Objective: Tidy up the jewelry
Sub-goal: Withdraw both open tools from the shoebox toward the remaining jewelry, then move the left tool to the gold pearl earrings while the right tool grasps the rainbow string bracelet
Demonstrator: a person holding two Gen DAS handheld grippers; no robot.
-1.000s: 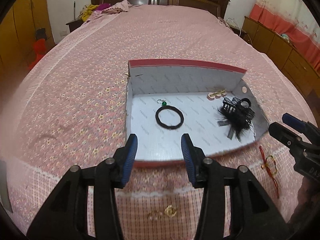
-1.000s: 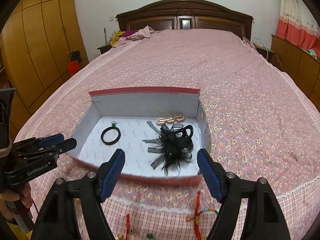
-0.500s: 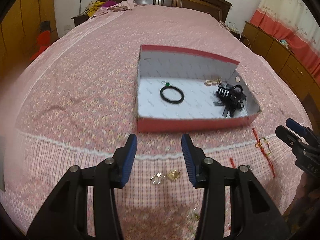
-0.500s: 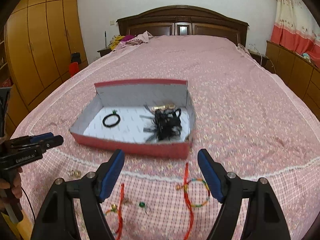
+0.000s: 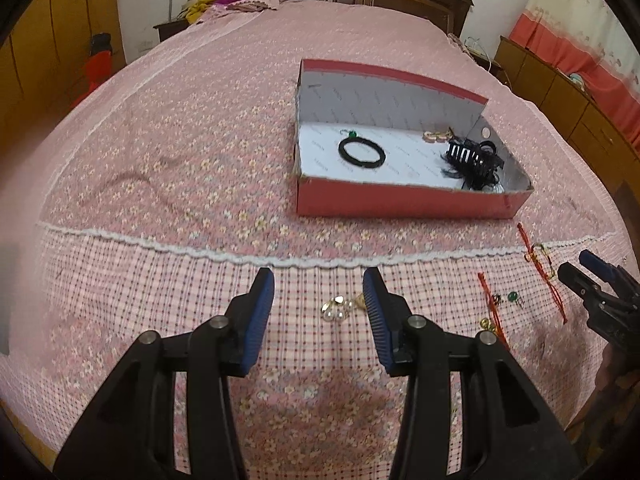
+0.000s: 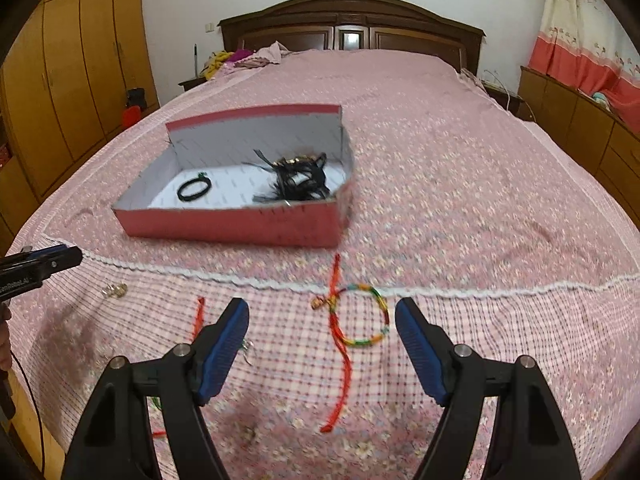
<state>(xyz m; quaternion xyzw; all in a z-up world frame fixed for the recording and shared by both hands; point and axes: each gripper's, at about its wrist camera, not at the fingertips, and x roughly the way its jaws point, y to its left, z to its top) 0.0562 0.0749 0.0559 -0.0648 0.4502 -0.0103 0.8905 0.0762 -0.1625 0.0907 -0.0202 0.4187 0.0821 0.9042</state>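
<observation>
Both tools are released and hold nothing. The left tool hangs over the gold earrings on the bed; the right tool frames the braided bracelet. Either tool risks pinching bedspread, and the bracelet's loose red cord may snag before reaching the red box.

A home bedroom: large bed, carved headboard, wooden wardrobe.

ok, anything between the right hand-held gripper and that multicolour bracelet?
Nothing visible. The right hand-held gripper is open, and the multicolour bracelet lies on bare bedspread just ahead of its fingertips.
</observation>
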